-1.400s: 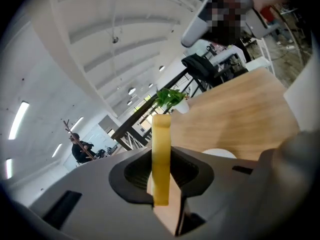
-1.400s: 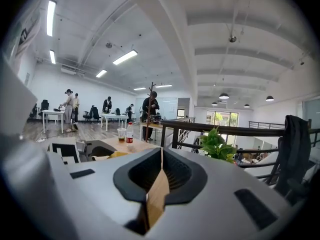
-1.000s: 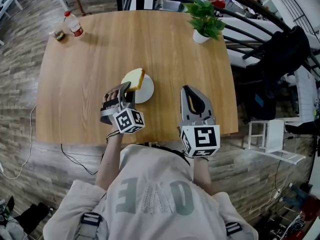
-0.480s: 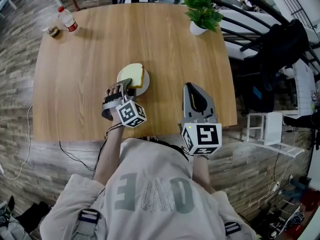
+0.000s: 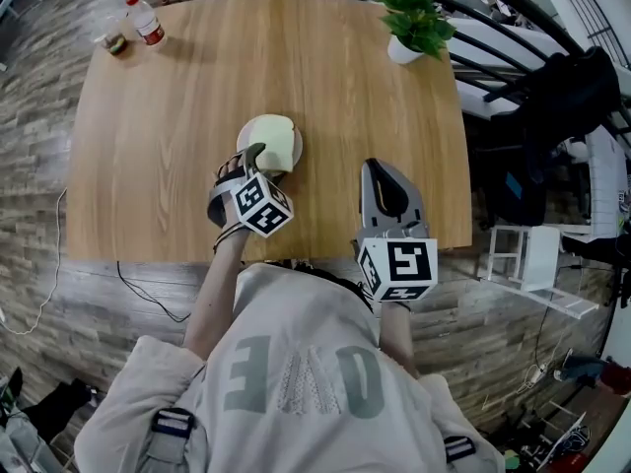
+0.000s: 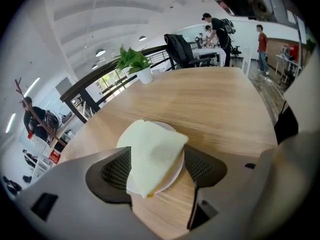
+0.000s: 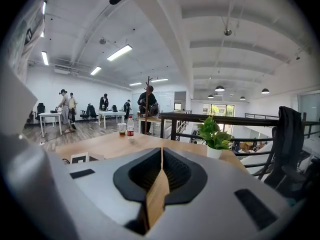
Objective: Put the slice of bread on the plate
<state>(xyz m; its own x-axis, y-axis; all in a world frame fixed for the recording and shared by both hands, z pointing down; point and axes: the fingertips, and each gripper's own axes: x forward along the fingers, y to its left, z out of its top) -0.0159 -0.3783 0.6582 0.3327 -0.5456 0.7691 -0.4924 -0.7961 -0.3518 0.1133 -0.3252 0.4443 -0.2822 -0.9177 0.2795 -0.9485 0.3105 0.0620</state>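
Note:
A pale slice of bread (image 5: 276,142) lies flat on the small white plate (image 5: 244,134) near the middle of the wooden table. In the left gripper view the bread (image 6: 150,144) covers most of the plate (image 6: 173,176) and sits between the two jaws. My left gripper (image 5: 258,158) points steeply down at the plate's near edge, and its jaws are opening, with the pads standing off the slice. My right gripper (image 5: 379,171) rests low over the table's front right part, shut with nothing in it (image 7: 161,156).
A potted plant (image 5: 414,23) stands at the table's far right corner. A water bottle (image 5: 146,23) and a cup (image 5: 113,43) stand at the far left corner. A black railing and a dark chair (image 5: 562,97) are to the right of the table.
The left gripper came down with the tilted bread and laid it flat on the plate; its jaws have spread apart. The right gripper stayed put.

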